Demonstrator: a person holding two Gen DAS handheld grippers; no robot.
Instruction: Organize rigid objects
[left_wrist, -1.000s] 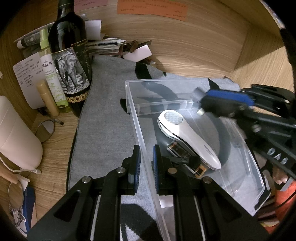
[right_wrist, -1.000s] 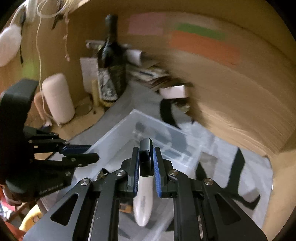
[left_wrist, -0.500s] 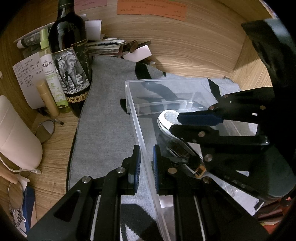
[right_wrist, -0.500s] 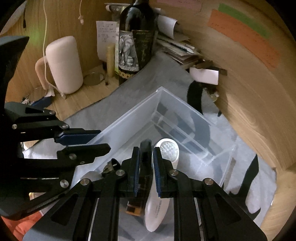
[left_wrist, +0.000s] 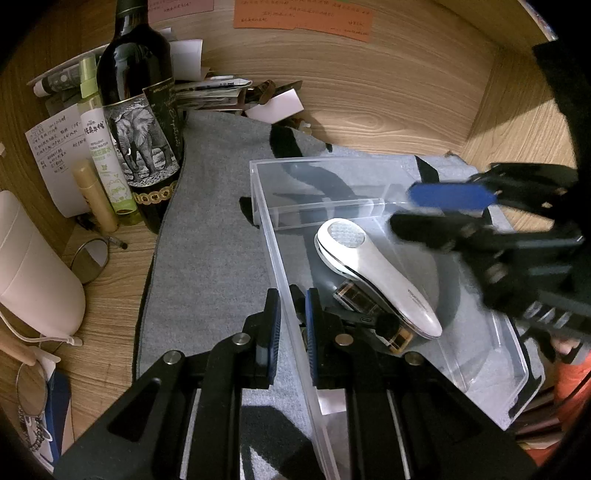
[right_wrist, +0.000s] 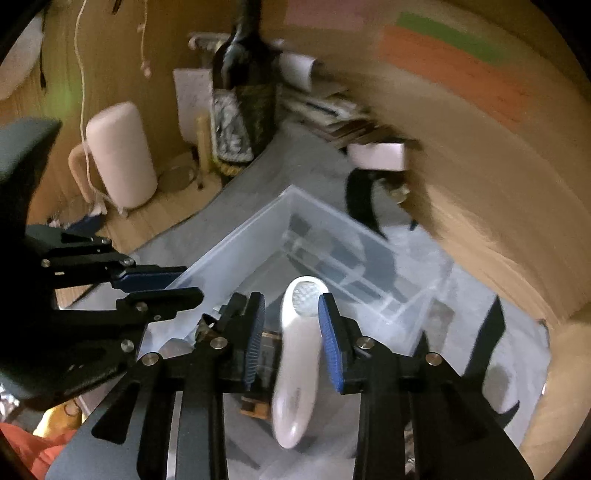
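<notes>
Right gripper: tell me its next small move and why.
Probably lift it straight up and out of the clear bin. The right gripper is open, its fingers apart from the white handheld device, which lies inside the bin across a small black and gold object.

wood-grain walls (left_wrist: 388, 92) | wooden desk (left_wrist: 107, 339) | grey mat (left_wrist: 214, 258) | dim light
</notes>
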